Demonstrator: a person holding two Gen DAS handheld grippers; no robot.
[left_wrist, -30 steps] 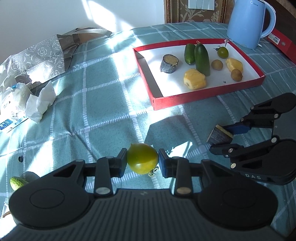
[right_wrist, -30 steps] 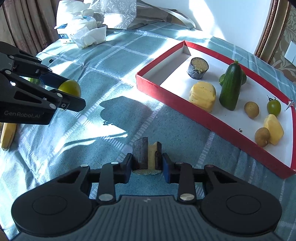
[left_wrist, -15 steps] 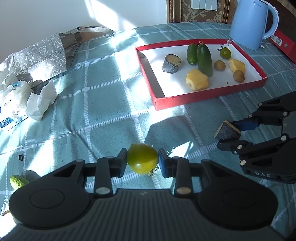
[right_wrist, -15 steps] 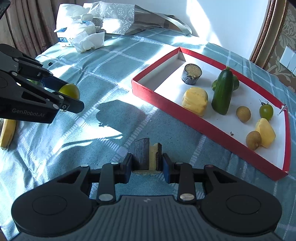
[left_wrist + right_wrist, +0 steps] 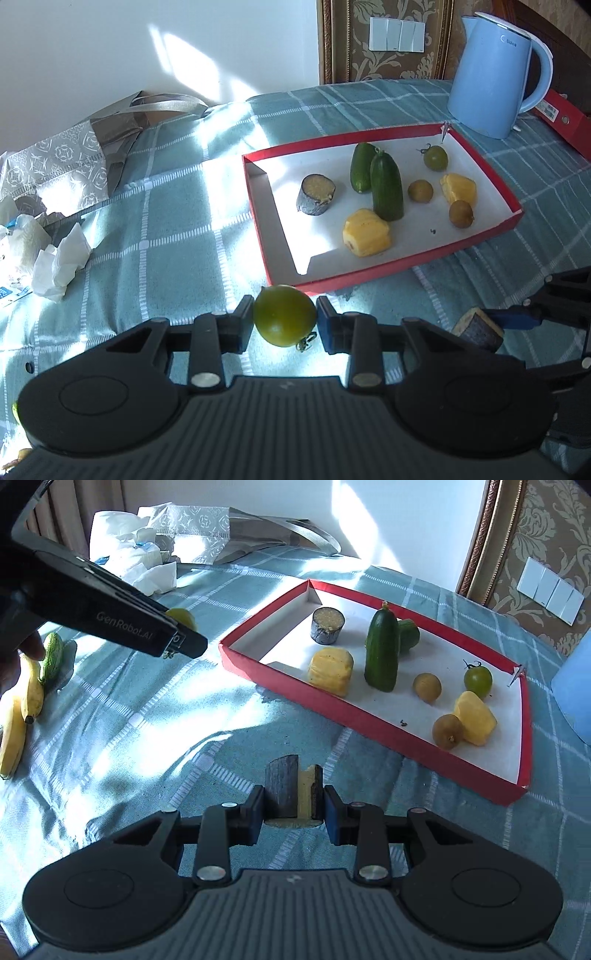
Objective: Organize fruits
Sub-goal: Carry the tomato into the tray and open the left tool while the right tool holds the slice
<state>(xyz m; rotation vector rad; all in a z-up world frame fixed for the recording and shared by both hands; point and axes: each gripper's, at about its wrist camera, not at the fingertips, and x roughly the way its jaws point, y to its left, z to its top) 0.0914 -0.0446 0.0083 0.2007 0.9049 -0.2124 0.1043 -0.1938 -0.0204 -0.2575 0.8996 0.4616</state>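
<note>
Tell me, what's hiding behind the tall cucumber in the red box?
Behind the tall cucumber in the red box peeks a second cucumber. Only part of it shows; the tall one covers the rest.

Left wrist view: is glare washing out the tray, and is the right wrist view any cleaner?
Left wrist view: hard sunlight bleaches the near-left floor of the red tray, though the fruit inside stays readable, and the green tomato is sharp. Right wrist view: the tray floor is evenly lit; bright patches and gripper shadows fall on the blue checked cloth. Fisheye bending in both.

Both wrist views angled down, fairly near; shared: red tray (image 5: 384,275) (image 5: 369,720), checked cloth (image 5: 177,236) (image 5: 184,738).
</note>
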